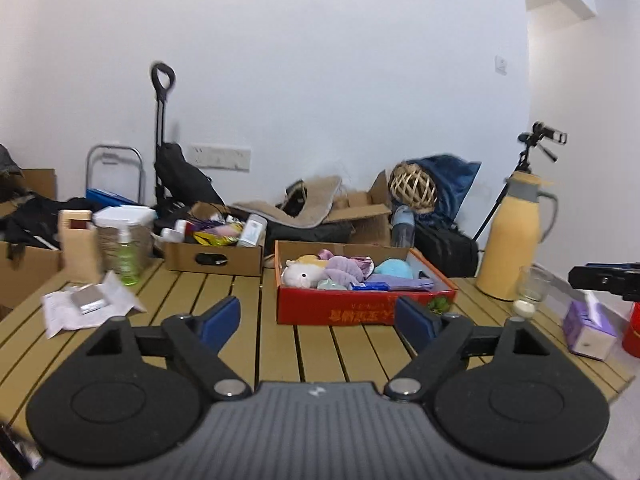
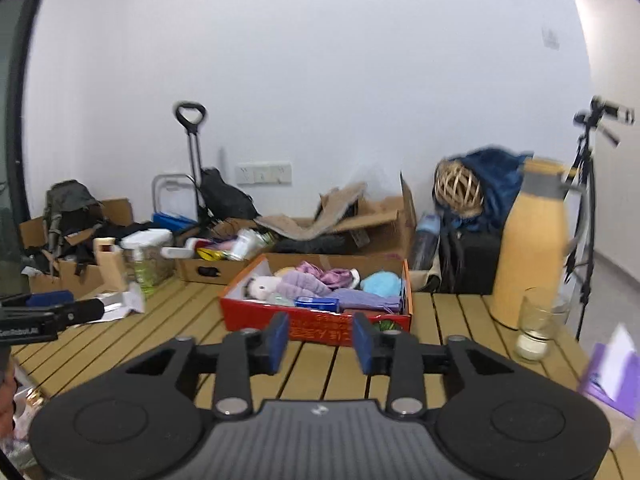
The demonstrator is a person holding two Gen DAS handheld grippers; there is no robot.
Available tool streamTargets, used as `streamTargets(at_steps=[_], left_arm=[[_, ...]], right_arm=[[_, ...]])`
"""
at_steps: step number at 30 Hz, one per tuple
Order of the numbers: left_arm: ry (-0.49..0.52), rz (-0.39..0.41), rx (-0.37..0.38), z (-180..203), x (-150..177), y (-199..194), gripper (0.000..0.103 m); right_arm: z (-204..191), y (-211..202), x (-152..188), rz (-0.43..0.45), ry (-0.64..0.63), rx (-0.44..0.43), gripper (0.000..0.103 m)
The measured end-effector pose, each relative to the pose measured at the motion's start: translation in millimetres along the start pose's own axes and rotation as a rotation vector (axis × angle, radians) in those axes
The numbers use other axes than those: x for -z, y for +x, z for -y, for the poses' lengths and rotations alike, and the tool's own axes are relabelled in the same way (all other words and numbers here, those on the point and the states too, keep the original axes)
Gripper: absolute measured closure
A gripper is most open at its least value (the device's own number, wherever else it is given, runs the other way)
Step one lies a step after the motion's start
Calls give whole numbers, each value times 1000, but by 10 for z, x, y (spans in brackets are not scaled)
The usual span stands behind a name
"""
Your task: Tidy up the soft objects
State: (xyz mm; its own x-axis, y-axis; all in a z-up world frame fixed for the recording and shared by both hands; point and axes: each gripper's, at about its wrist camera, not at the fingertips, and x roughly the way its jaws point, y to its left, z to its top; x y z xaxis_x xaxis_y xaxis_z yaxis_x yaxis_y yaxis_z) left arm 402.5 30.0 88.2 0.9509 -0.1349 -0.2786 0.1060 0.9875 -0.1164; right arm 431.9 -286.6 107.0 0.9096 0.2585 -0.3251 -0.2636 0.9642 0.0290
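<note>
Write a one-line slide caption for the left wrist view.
Left gripper, jaws open and empty, faces the red box of soft toys on the slatted table.

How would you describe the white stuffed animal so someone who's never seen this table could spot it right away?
Find the slatted wooden table and the shallow red cardboard box lying on it. The white stuffed animal lies at the box's left end, beside a lilac plush. It is the only white toy there, with a small dark eye.

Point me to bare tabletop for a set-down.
Free: slats in front of the red box, and between it and the papers. Crowded: the right edge, with thermos, glass, tissue box.
</note>
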Motion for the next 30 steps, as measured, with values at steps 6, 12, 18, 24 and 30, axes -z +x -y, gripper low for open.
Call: streamTargets(at_steps=[6, 12, 18, 24, 30], left_arm=[[-34, 51, 5, 54, 266, -1032, 0], [60, 105, -44, 349, 736, -1882, 0], [85, 120, -88, 519, 1105, -2335, 0], [83, 126, -126, 600, 1264, -2593, 0], [67, 143, -84, 628, 1329, -2779, 0]], right_arm=[[-403, -1141, 403, 98, -39, -3, 45], [-674, -1818, 866, 155, -46, -59, 21], [-858, -2219, 1326, 159, -39, -22, 14], [-994, -2473, 1660, 163, -50, 10, 8], [-990, -2667, 1766, 163, -36, 19, 4]])
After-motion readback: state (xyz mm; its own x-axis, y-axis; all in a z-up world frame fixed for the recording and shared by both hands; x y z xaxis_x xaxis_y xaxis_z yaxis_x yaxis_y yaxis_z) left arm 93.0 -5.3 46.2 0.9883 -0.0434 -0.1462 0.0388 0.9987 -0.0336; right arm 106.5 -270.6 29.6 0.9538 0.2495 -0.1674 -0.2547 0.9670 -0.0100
